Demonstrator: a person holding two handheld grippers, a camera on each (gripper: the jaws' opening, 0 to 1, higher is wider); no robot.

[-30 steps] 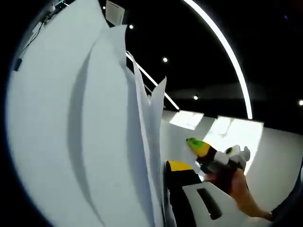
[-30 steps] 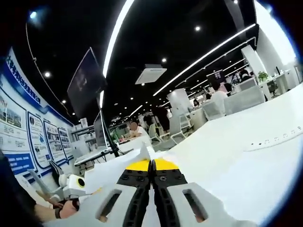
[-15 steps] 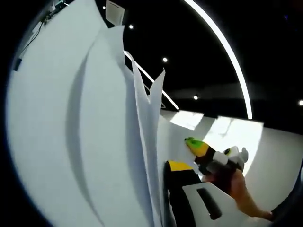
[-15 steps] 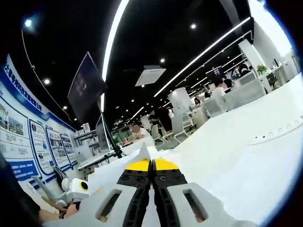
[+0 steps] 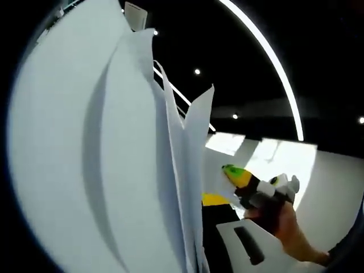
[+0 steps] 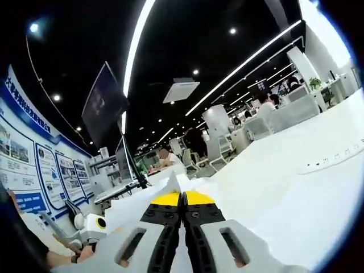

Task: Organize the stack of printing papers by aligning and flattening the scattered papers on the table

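Observation:
Several white sheets of printing paper [image 5: 114, 170] stand upright and fanned, covering the left of the left gripper view. My left gripper [image 5: 197, 200] is shut on their lower edge. One yellow-tipped jaw shows to the right of the sheets and the other is hidden behind them. My right gripper [image 5: 234, 172], green and yellow at the tip, touches the far side of the sheets, with a hand [image 5: 287, 227] behind it. In the right gripper view my right gripper [image 6: 182, 196] has its jaws pressed together on paper [image 6: 170, 183], whose corner sticks up past the tips. The left gripper [image 6: 91, 224] sits lower left.
The white table [image 6: 284, 182] stretches away to the right. A dark monitor on a pole [image 6: 105, 105] rises at the left, before a wall of blue posters [image 6: 23, 165]. People sit at desks [image 6: 165, 156] in the background under long ceiling light strips.
In the left gripper view the nearest sheet has fanned out to the right and now covers more of the yellow jaw tip. The right gripper view is almost the same.

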